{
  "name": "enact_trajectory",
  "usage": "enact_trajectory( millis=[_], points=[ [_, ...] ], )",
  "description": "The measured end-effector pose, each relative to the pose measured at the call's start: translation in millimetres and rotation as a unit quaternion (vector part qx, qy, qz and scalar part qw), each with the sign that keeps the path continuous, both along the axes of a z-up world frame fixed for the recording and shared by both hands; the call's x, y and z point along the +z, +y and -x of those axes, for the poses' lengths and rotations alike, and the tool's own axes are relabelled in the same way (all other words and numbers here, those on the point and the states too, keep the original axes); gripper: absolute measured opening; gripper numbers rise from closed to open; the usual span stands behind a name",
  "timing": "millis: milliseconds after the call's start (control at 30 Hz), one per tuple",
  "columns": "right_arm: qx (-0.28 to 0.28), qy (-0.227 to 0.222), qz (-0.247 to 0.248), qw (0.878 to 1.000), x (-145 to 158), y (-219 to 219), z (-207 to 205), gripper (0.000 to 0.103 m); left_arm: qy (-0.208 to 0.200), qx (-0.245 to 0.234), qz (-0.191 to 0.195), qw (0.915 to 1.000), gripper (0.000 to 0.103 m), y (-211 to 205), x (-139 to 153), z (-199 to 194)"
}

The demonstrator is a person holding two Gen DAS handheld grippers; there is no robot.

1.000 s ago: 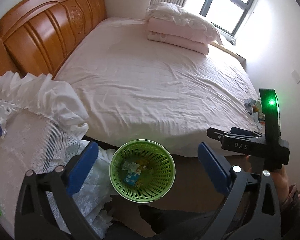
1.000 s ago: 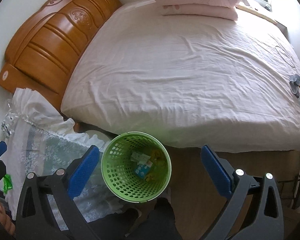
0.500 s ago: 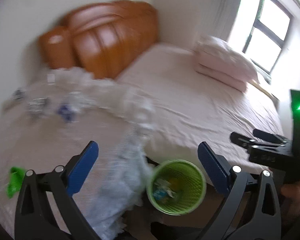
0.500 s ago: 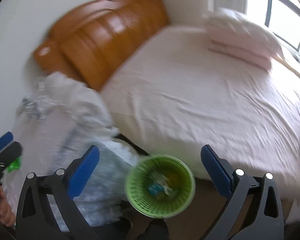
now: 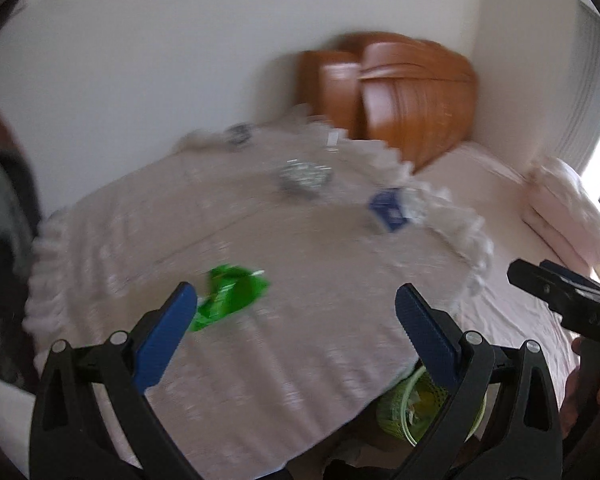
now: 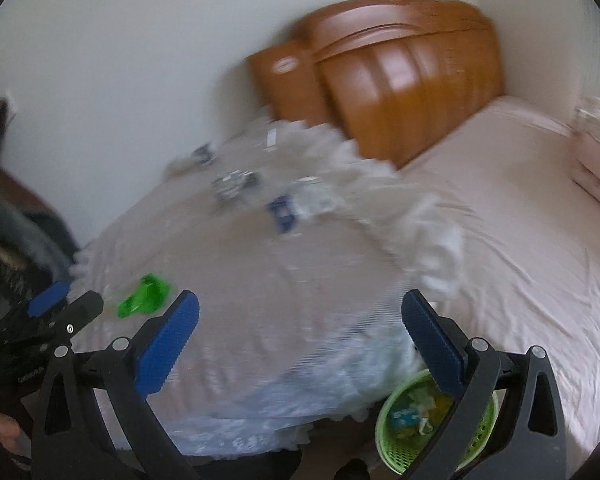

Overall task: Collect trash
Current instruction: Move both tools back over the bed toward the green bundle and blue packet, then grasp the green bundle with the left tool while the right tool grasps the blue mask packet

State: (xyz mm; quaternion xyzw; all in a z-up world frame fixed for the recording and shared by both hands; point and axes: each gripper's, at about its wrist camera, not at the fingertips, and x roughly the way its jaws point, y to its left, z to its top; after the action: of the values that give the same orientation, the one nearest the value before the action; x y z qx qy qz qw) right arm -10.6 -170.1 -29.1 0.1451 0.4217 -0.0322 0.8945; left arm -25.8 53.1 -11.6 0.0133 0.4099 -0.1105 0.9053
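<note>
Wrapper [image 5: 232, 296], green, lies on the lace-covered worktop [image 5: 300, 280], just ahead of my left tool [image 5: 296, 316]; its fingers stand apart, empty. Right tool [image 6: 300, 328] likewise spread, empty. Bin [image 6: 404, 436] sits below the worktop edge, beside the bed [image 6: 520, 220]. Frames blurred.

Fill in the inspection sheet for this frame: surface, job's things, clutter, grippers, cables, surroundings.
Surface: round table under a white lace cloth with a frilled edge; frames motion-blurred.
Job's things: green wrapper lying on the cloth near the left gripper; green basket on the floor at the table's edge, with trash inside.
Clutter: blue-labelled item and clear crumpled pieces further back; too blurred to identify.
Grippers: left gripper open, empty; right gripper open, empty.
Cables: nothing seen.
Surroundings: bed with pink sheet, wooden headboard, folded pink bedding, white wall.
</note>
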Motion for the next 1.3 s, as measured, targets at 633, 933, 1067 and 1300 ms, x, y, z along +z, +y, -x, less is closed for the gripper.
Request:
enact_trajectory(
  millis=[633,933,1067,1300],
  points=[
    [0.015,0.042,0.0,0.999,-21.9,45.5,-33.5,0.101,0.041,-0.004,-0.041,0.9983,0.095,32.2,-75.1,-51.9],
    [-0.006,0.067,-0.004,0.998,-38.8,42.6,-49.2,0.101,0.065,-0.024,-0.076,0.9947,0.094,22.6,-122.1,-100.7],
    [-0.01,0.076,0.002,0.997,-45.8,43.5,-59.9,0.101,0.079,-0.025,-0.069,0.9941,0.077,23.8,-131.0,-107.2],
    [-0.019,0.084,0.018,0.996,-57.7,36.7,-83.9,0.101,0.098,-0.014,-0.053,0.9937,0.054,31.5,-135.6,-116.8]
  ],
)
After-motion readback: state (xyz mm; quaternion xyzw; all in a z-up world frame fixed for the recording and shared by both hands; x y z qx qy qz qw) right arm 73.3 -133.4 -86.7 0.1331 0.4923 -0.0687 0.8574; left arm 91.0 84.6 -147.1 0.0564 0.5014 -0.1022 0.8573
